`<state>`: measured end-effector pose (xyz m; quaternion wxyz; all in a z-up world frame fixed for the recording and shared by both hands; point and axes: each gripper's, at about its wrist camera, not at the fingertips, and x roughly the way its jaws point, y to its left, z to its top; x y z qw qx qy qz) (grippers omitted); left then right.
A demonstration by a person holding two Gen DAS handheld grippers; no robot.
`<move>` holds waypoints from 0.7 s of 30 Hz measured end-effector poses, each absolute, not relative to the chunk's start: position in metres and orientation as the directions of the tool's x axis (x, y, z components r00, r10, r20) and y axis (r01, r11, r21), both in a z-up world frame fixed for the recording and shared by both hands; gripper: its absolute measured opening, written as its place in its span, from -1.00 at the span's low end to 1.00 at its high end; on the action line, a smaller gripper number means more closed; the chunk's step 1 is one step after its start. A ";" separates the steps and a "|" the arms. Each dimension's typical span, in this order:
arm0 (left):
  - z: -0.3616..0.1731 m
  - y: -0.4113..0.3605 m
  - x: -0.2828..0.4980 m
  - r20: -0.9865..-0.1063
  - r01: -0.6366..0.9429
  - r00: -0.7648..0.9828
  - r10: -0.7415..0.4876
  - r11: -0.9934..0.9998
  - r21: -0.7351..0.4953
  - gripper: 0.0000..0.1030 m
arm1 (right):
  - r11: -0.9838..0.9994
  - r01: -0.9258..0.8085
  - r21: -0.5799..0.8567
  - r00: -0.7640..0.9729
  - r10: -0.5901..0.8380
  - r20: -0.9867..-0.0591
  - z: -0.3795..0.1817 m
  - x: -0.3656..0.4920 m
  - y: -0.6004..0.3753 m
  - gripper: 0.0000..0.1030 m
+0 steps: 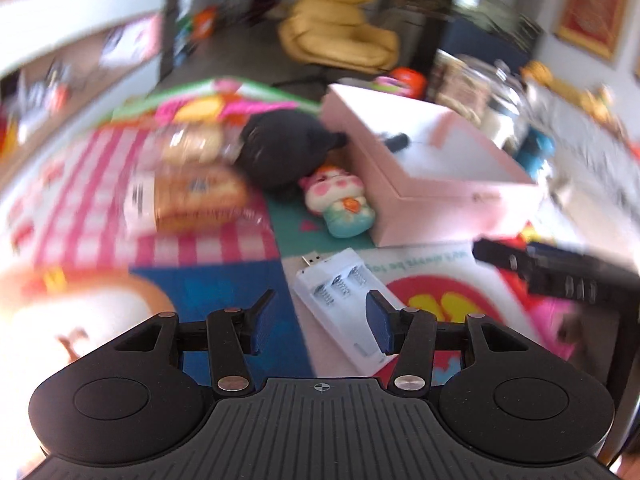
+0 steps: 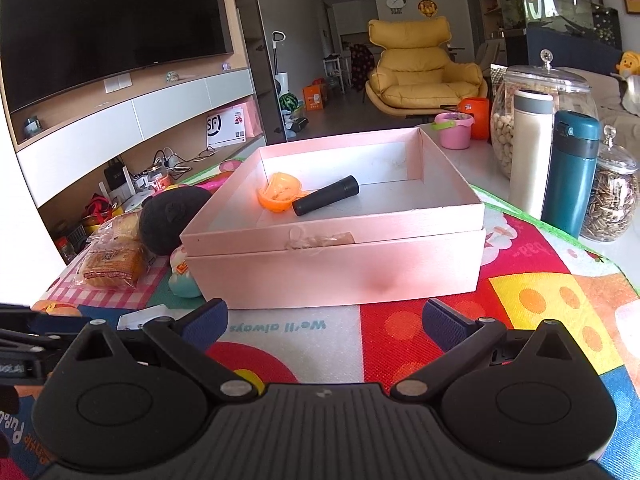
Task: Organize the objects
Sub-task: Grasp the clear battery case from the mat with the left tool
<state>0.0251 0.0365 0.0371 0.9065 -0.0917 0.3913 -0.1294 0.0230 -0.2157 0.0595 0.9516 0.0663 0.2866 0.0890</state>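
Note:
A pink open box (image 2: 336, 264) stands on the colourful play mat (image 2: 532, 300); it also shows in the left wrist view (image 1: 452, 208). Inside lie a black cylinder (image 2: 326, 200) and an orange plastic piece (image 2: 280, 192). A white battery charger (image 1: 344, 300) lies on the mat just ahead of my left gripper (image 1: 320, 316), which is open and empty above it. My right gripper (image 2: 325, 322) is open and empty in front of the box. A squishy toy (image 1: 340, 204), a black plush (image 1: 288, 148) and wrapped bread (image 1: 188, 196) lie left of the box.
A white flask (image 2: 530, 152), a teal flask (image 2: 570, 172) and glass jars of nuts (image 2: 508, 120) and seeds (image 2: 610, 204) stand right of the box. A pink cup (image 2: 454, 130) sits behind it. The right gripper's body (image 1: 560, 276) shows at the left view's right edge.

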 end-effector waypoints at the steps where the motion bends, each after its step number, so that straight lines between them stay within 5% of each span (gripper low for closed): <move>1: 0.036 0.038 0.028 -0.685 0.134 0.655 -0.320 0.941 -0.312 0.02 | 0.975 -0.131 0.178 0.821 0.208 -0.532 0.060 0.023 -0.216 1.00; 6: 0.034 0.020 0.043 -0.676 0.118 0.648 -0.352 0.923 -0.367 0.03 | 0.978 -0.108 0.180 0.829 0.189 -0.526 0.060 0.022 -0.216 1.00; 17: 0.019 -0.044 0.025 -0.656 0.284 0.727 -0.201 0.959 0.020 0.13 | 0.971 -0.055 0.232 0.840 0.171 -0.515 0.060 0.021 -0.228 1.00; 21: 0.017 -0.043 0.023 -0.643 0.283 0.739 -0.202 0.959 0.023 0.15 | 0.969 -0.025 0.247 0.834 0.157 -0.529 0.057 0.024 -0.230 1.00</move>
